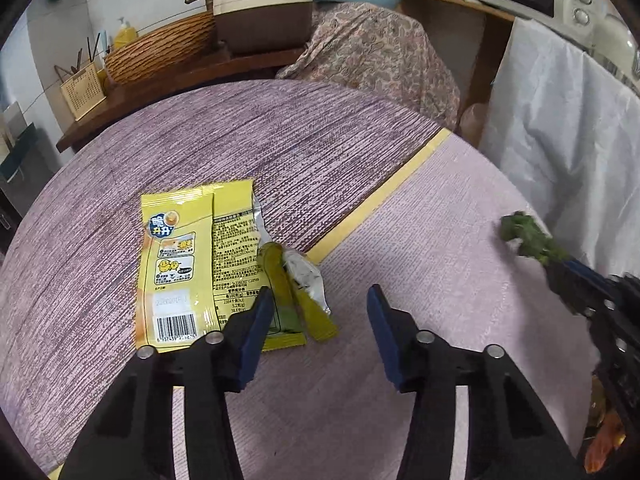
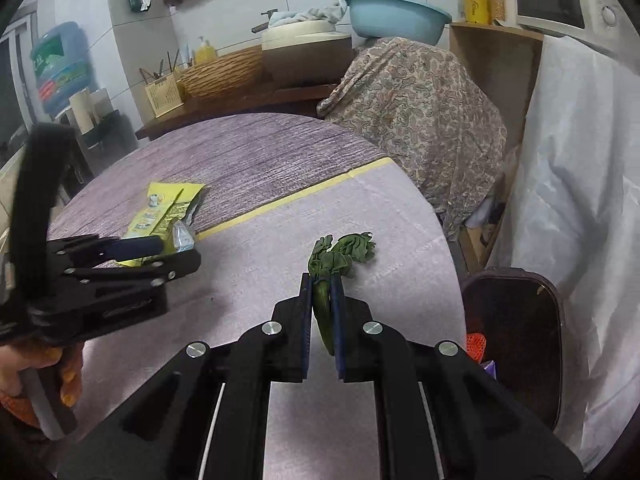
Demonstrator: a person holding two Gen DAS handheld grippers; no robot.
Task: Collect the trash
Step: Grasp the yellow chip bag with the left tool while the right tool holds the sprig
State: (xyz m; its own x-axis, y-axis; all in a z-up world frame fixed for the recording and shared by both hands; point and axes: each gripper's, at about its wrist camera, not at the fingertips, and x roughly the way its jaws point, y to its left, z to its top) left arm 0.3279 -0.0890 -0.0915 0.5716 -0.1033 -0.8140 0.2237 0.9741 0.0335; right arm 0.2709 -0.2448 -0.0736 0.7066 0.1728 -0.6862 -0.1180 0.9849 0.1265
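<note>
Left gripper [image 1: 320,300] tilts down over the tabletop [image 1: 420,220], jaws partly apart with nothing between them; the yellow snack wrapper [image 1: 188,264] lies flat just beyond and beside its left jaw. Right gripper [image 2: 323,312] angles down too, jaws pinched on a wilted green vegetable scrap [image 2: 338,256]. Right of those jaws, below the tabletop edge, stands a dark bin [image 2: 516,320], something orange inside.

Glossy yellow foil-lined snack wrapper [image 1: 188,264], matt woven tablecloth [image 1: 240,140] — rough-grained, limp wilted greens [image 2: 340,256], woven basket [image 1: 160,54]
</note>
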